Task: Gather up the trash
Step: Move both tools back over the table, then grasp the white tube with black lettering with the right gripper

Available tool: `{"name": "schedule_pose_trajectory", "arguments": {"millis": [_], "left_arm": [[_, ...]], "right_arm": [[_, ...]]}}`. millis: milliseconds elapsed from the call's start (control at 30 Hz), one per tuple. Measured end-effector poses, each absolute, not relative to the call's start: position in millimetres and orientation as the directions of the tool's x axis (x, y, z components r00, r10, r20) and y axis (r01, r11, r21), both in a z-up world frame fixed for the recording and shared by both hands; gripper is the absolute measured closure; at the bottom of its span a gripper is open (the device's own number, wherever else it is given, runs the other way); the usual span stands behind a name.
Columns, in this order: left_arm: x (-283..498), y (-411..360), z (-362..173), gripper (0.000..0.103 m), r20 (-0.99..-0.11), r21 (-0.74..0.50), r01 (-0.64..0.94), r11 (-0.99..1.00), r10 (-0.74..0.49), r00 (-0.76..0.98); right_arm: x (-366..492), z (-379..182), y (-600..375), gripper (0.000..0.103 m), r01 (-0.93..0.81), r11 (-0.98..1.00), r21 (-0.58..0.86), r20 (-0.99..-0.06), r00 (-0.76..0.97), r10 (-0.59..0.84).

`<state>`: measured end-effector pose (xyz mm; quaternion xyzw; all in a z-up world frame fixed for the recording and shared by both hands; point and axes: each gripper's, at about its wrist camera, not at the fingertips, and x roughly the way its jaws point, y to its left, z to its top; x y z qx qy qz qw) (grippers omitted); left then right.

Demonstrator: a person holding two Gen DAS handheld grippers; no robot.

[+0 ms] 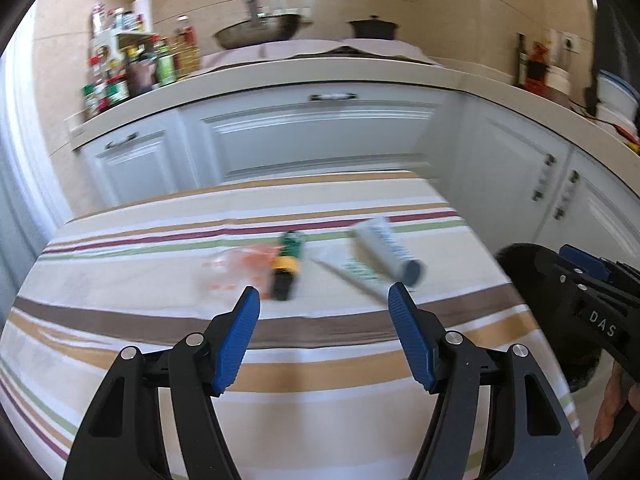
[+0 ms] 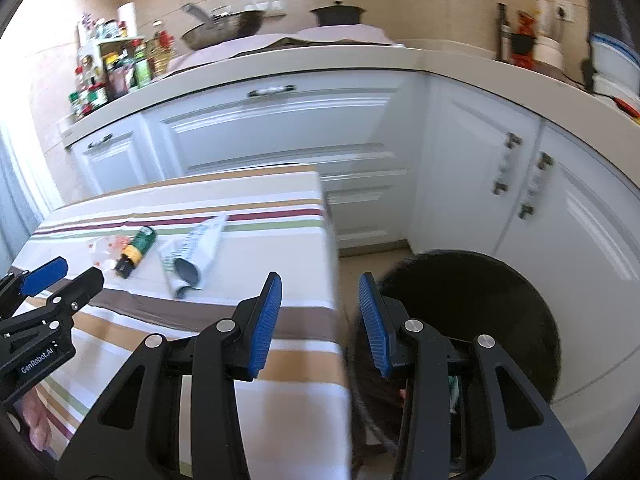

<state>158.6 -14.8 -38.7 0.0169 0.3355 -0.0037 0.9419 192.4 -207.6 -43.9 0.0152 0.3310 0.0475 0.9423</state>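
On the striped tablecloth (image 1: pixel 280 344) lie a clear orange-printed wrapper (image 1: pixel 236 266), a green, yellow and black tube (image 1: pixel 289 266) and a rolled paper leaflet (image 1: pixel 386 252). My left gripper (image 1: pixel 324 300) is open and empty, just short of them, its fingertips either side of the tube and roll. The same items show in the right wrist view: wrapper (image 2: pixel 106 248), tube (image 2: pixel 136 250), roll (image 2: pixel 192 256). My right gripper (image 2: pixel 320 284) is open and empty, over the table's right edge beside a black bin (image 2: pixel 480 292). The left gripper (image 2: pixel 52 276) appears at that view's left.
White kitchen cabinets (image 1: pixel 320 136) and a counter (image 1: pixel 320 68) stand behind the table, with bottles (image 1: pixel 160 60), a wok (image 1: pixel 258 30) and a pot (image 1: pixel 372 26). The bin stands on the floor right of the table (image 2: pixel 280 360); it holds some trash. The right gripper body (image 1: pixel 580 296) shows at right.
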Motion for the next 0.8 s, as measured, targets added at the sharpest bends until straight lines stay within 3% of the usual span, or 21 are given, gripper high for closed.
{"name": "schedule_pose_trajectory", "arguments": {"millis": [500, 800], "left_arm": [[171, 60, -43, 0.033, -0.635, 0.015, -0.112, 0.994, 0.096, 0.767], [179, 81, -51, 0.033, -0.651, 0.007, -0.125, 0.992, 0.099, 0.752]], "right_arm": [[238, -49, -112, 0.064, -0.252, 0.967, 0.023, -0.664, 0.72, 0.203], [263, -68, -90, 0.064, -0.253, 0.967, -0.01, -0.718, 0.675, 0.169]]}}
